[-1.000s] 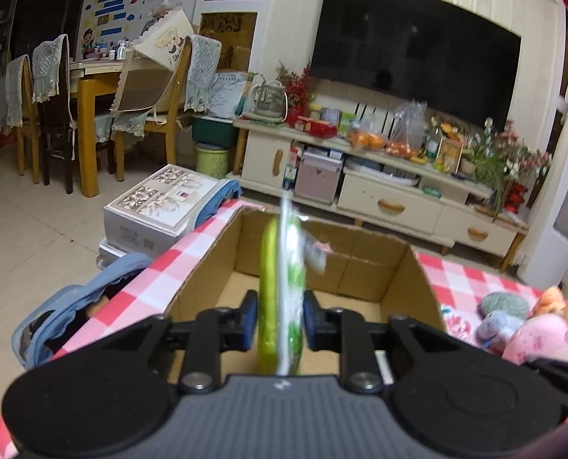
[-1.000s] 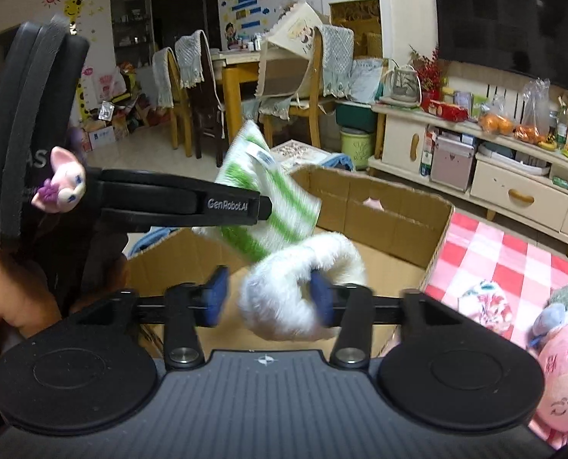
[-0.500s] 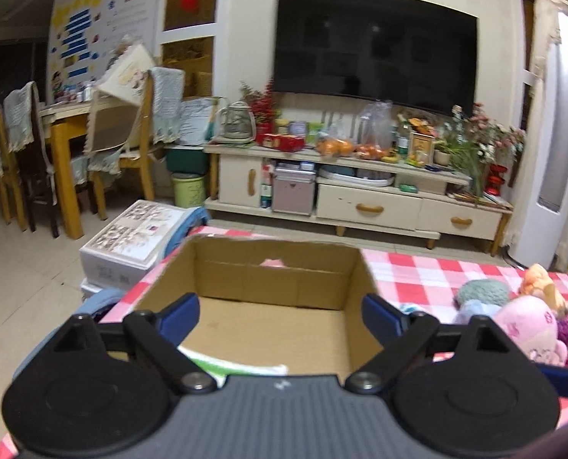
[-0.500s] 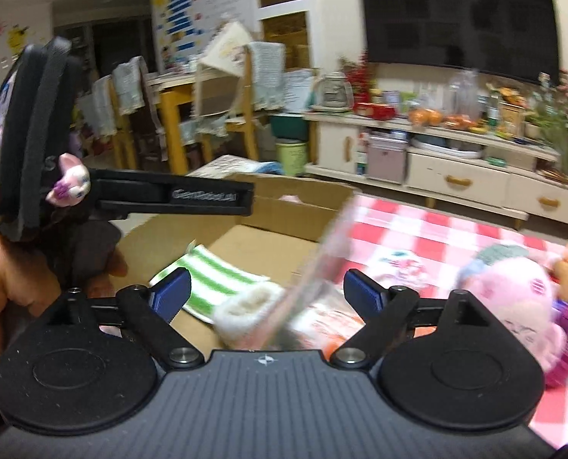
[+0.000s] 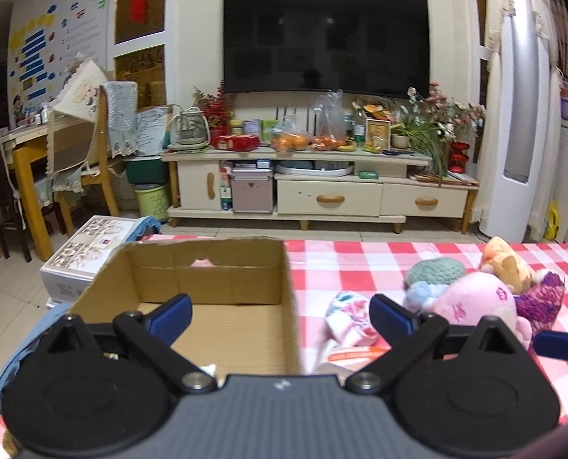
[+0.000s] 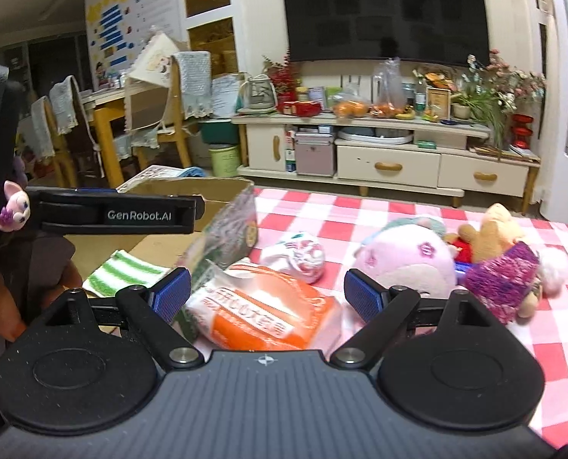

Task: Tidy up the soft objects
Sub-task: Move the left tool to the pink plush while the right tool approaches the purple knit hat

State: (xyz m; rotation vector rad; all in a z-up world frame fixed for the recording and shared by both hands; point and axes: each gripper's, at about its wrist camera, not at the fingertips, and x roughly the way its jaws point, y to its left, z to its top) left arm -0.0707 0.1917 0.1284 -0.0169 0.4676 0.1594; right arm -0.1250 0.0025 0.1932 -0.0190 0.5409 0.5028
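Observation:
An open cardboard box (image 5: 284, 267) stands on the red-checked tablecloth (image 5: 341, 264); it also shows in the right wrist view (image 6: 222, 185). A green-striped cloth (image 6: 125, 273) lies inside it. My left gripper (image 5: 280, 311) is open and empty over the box's right wall. My right gripper (image 6: 266, 292) is open and empty above an orange-and-white packet (image 6: 261, 313). A clear bag (image 6: 226, 241) leans on the box's wall. To the right lie a floral sock (image 6: 301, 256), a pink plush (image 6: 410, 260), a purple item (image 6: 506, 279) and an orange plush (image 6: 494, 229).
A TV cabinet (image 5: 322, 187) stands beyond the table's far edge. Chairs and a yellow table (image 5: 27, 160) stand at far left. A white box (image 5: 88, 252) sits on the floor left of the cardboard box. The left gripper's side (image 6: 111, 216) crosses the right wrist view.
Both grippers opened. The left let go of the green-striped cloth and the right let go of the white fluffy item, both into the box. Both then swung right toward the toys.

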